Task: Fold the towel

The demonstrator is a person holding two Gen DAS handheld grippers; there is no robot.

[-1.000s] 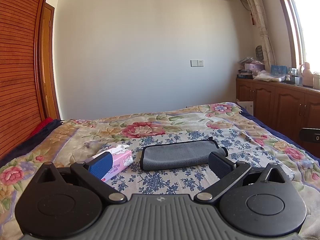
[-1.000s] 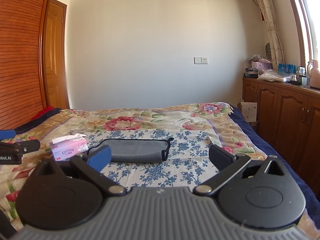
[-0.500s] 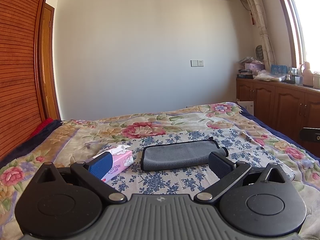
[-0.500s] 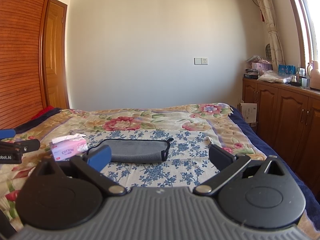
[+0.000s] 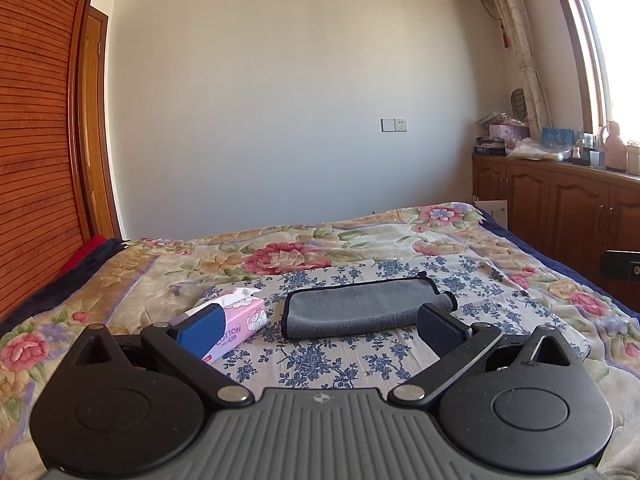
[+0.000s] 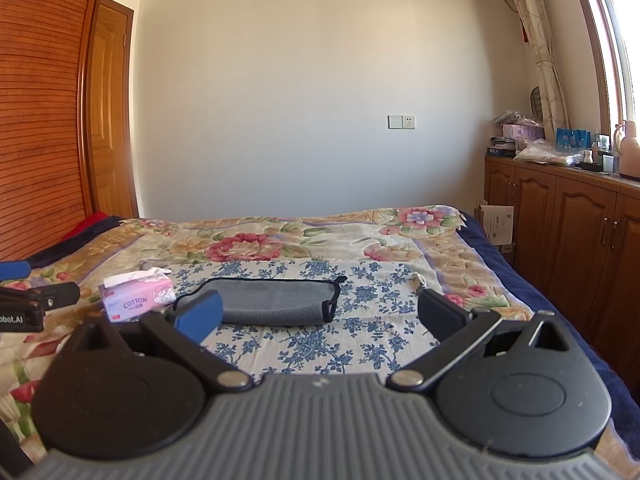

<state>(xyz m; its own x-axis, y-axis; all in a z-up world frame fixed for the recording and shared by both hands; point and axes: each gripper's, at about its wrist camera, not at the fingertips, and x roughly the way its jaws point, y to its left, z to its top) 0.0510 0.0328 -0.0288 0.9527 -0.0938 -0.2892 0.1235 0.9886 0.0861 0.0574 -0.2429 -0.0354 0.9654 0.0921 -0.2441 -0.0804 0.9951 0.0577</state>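
- While both grippers hover above the bed (image 5: 520, 240), the grey towel (image 5: 360, 310) lies folded on the blue-flowered cloth (image 6: 320, 340), long axis running left to right.
- Its black-trimmed edges show at both ends.
- A pink tissue box (image 6: 138, 298) sits just beside its left end; open cloth lies to its right.
- Left gripper (image 5: 320, 326) and right gripper (image 6: 320, 316): jaws wide, holding nothing.

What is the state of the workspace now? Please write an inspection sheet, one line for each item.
Surface: bed with floral quilt and a blue-flowered cloth.
Job's things: grey towel, already folded, lying on the cloth.
Clutter: pink tissue pack left of the towel, apart from it.
Grippers: left hand-held gripper and right hand-held gripper both open, holding nothing, short of the towel.
Cables: nothing seen.
Surroundings: wooden cabinets, window, white wall.
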